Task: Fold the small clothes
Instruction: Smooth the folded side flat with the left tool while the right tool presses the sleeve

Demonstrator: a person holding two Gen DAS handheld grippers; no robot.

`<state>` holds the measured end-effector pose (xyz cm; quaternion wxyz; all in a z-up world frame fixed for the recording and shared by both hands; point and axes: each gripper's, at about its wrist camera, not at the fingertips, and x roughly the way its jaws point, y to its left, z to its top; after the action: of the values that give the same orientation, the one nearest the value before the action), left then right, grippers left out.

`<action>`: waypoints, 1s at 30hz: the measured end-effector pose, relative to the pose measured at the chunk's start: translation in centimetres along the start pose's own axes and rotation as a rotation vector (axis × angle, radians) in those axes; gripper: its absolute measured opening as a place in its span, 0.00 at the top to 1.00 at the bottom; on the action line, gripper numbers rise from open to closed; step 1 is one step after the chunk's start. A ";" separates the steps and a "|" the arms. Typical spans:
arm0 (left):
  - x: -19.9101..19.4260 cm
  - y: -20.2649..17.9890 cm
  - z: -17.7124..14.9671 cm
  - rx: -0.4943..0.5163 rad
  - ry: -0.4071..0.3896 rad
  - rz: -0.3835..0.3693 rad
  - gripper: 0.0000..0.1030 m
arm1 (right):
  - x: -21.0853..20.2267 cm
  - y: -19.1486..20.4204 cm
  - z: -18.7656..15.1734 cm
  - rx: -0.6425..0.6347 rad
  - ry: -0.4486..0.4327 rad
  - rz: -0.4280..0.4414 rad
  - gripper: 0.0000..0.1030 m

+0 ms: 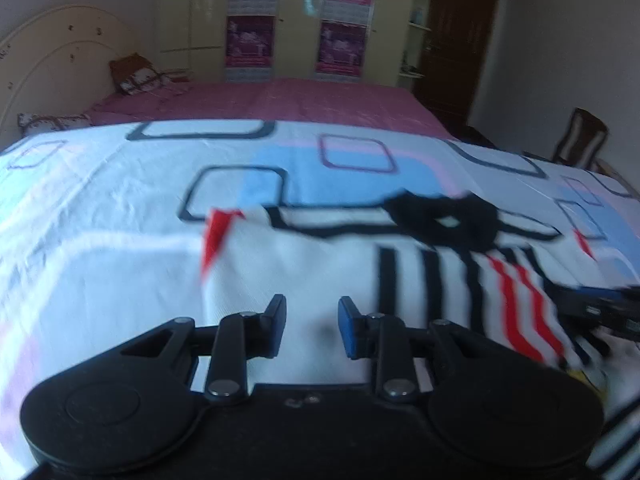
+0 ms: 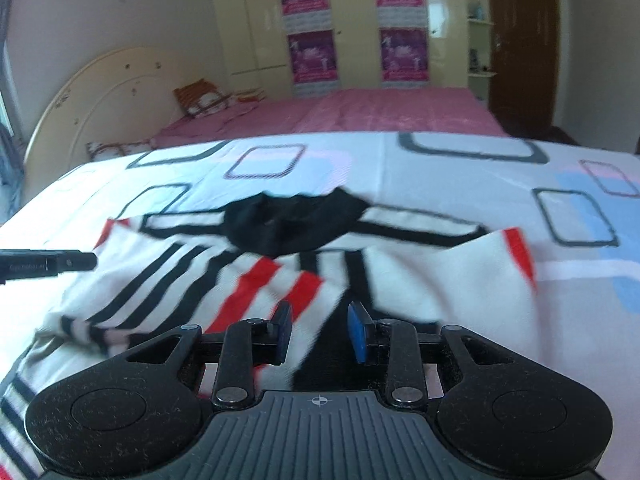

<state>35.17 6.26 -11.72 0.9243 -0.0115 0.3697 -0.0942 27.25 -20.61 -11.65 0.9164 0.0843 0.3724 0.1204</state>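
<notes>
A small white shirt (image 1: 312, 264) with black and red stripes and a black collar (image 1: 444, 220) lies spread on the patterned bedsheet (image 1: 120, 200). My left gripper (image 1: 312, 320) is open and empty, just above the shirt's white left part. In the right wrist view the same shirt (image 2: 420, 280) lies ahead with its black collar (image 2: 296, 220) at the far side. My right gripper (image 2: 320, 328) is open and empty above the striped middle. The left gripper's body (image 2: 44, 266) shows at the left edge of the right wrist view.
The bed continues behind with a pink sheet (image 1: 280, 100), pillows (image 1: 136, 76) and a curved headboard (image 1: 52, 64) at the left. Wardrobes with posters (image 1: 340, 20) stand at the back. A wooden chair (image 1: 580, 140) stands at the right.
</notes>
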 end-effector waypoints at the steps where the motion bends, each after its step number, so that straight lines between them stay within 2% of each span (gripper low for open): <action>1: -0.4 -0.5 -0.6 0.003 0.002 -0.015 0.73 | 0.1 0.3 -0.3 0.002 0.008 0.010 0.69; 4: -0.7 -1.4 -2.4 0.013 0.016 -0.020 0.72 | 0.4 1.2 -1.0 -0.008 0.023 0.023 0.69; 6: 0.1 -1.2 -3.7 0.004 0.053 -0.008 0.70 | 0.9 1.4 -1.5 -0.028 0.049 0.013 0.69; 8: 0.0 -1.1 -4.5 0.026 0.024 -0.007 0.70 | 1.2 1.0 -2.1 -0.056 0.057 -0.003 0.70; 12: -0.3 -1.1 -4.2 0.019 0.036 0.002 0.70 | 0.7 -0.1 -1.9 -0.039 0.057 -0.042 0.70; 14: -0.4 -1.4 -4.2 0.020 0.033 0.017 0.70 | 0.3 0.0 -2.0 -0.025 0.040 -0.036 0.69; 17: -0.2 -1.4 -4.7 0.029 0.016 0.021 0.69 | 0.8 0.0 -2.9 -0.059 0.046 -0.030 0.70; 22: -0.4 -1.6 -4.4 0.032 0.029 0.033 0.69 | 0.3 -0.4 -2.5 -0.065 0.067 -0.039 0.70; 26: -0.3 -1.8 -4.3 0.026 0.034 0.049 0.69 | -0.8 -0.8 -2.0 -0.075 0.010 -0.068 0.69; 28: -0.2 -1.9 -4.3 0.024 0.036 0.058 0.69 | 0.3 -1.5 -2.3 -0.088 0.065 -0.093 0.69; 30: -0.1 -2.1 -4.3 0.028 0.037 0.069 0.68 | 0.4 -2.1 -2.5 -0.090 0.058 -0.069 0.69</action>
<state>31.77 4.42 -14.55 0.9200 0.0160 0.3856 -0.0676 26.06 -22.37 -14.21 0.9117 0.0268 0.3955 0.1077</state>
